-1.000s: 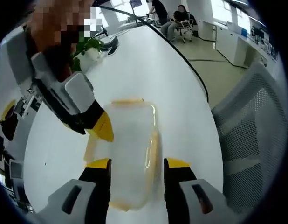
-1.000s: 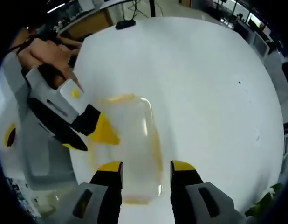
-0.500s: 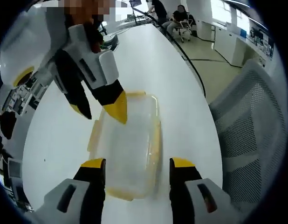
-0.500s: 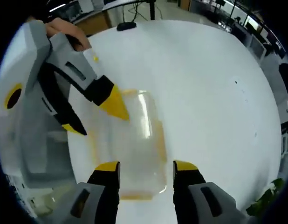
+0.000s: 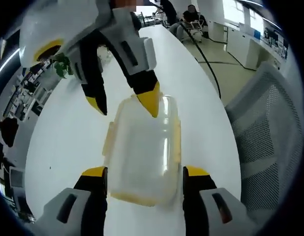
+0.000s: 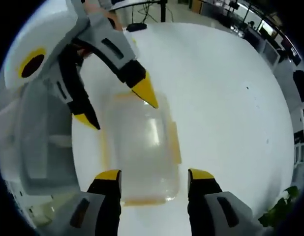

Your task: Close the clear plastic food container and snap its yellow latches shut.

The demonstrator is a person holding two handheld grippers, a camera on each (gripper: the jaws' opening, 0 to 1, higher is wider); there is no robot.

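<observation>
On the white table (image 5: 58, 142) sits the lidded, empty container (image 5: 143, 150).

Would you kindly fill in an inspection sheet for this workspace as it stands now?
Surface: white table, bare around the container.
Job's things: clear food container, lid on; yellow side latches stick outward.
Clutter: green plant at the far edge.
Grippers: left tool open, straddling the container's near end; right tool open, straddling the opposite end.
Cables: black cable along the table edge.
Surroundings: mesh chair, seated people beyond.
</observation>
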